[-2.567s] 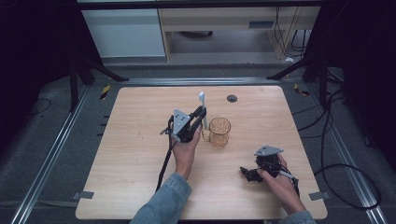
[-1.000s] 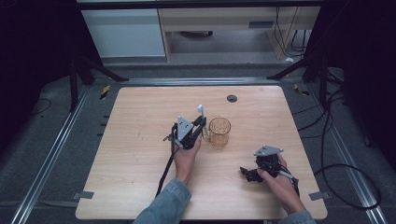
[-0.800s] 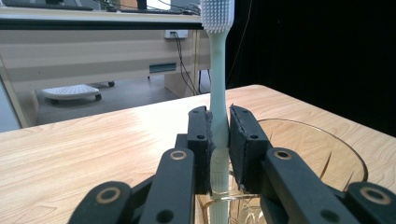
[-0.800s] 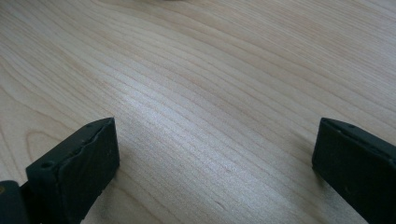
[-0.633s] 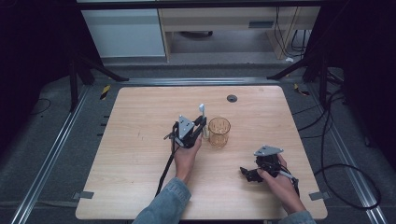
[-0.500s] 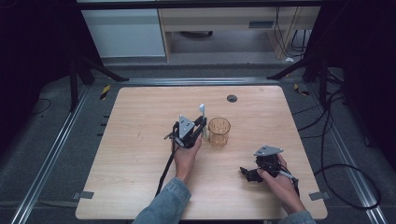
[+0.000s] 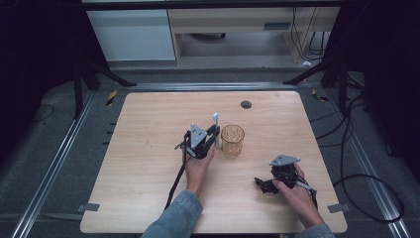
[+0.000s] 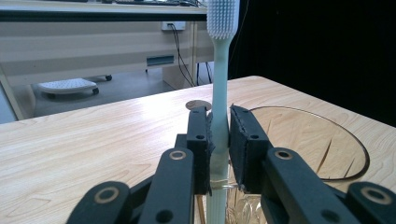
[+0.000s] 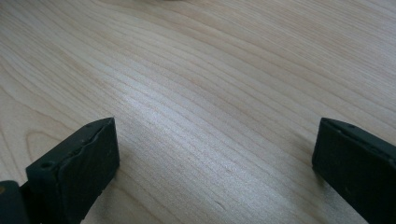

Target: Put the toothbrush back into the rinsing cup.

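High view: I see my left gripper (image 7: 212,137) holding a pale green toothbrush with a white bristle head (image 7: 216,124) upright, just left of the clear amber glass cup (image 7: 232,140) on the light wooden table (image 7: 138,168); my right gripper (image 7: 265,184) sits low near the table's front right.
Left gripper view: my jaws are clamped on the toothbrush (image 8: 219,84) handle, bristles pointing up above them, its lower end beside the cup (image 8: 317,144) rim.
Right gripper view: my jaws stand wide apart over bare table (image 9: 210,93), nothing between them.
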Available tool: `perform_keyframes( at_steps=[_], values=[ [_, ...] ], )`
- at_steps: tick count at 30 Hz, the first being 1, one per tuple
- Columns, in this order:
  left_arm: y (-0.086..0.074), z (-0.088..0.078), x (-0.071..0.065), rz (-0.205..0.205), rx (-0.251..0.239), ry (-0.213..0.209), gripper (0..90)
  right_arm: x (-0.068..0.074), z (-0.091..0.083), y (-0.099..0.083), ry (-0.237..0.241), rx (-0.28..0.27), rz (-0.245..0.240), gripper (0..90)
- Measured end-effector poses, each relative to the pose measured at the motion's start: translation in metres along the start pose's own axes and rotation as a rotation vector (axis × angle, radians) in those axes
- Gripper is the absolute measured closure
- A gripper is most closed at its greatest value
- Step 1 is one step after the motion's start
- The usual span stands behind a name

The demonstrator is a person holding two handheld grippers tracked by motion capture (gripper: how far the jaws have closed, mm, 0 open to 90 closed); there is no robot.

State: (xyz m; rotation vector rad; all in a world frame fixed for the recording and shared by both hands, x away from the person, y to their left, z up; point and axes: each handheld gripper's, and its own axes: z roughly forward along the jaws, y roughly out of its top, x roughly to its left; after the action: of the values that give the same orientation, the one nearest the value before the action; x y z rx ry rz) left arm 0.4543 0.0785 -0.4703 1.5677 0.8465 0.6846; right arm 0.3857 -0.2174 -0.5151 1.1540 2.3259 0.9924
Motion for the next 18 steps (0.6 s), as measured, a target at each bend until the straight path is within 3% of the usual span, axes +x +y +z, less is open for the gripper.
perform_keyframes(
  at_steps=[18],
  values=[
    [-0.0005,0.0004,0.0003,0.0,0.007,0.002,76.4,0.0,0.0,0.0,0.0,0.0,0.0,1.0]
  ],
)
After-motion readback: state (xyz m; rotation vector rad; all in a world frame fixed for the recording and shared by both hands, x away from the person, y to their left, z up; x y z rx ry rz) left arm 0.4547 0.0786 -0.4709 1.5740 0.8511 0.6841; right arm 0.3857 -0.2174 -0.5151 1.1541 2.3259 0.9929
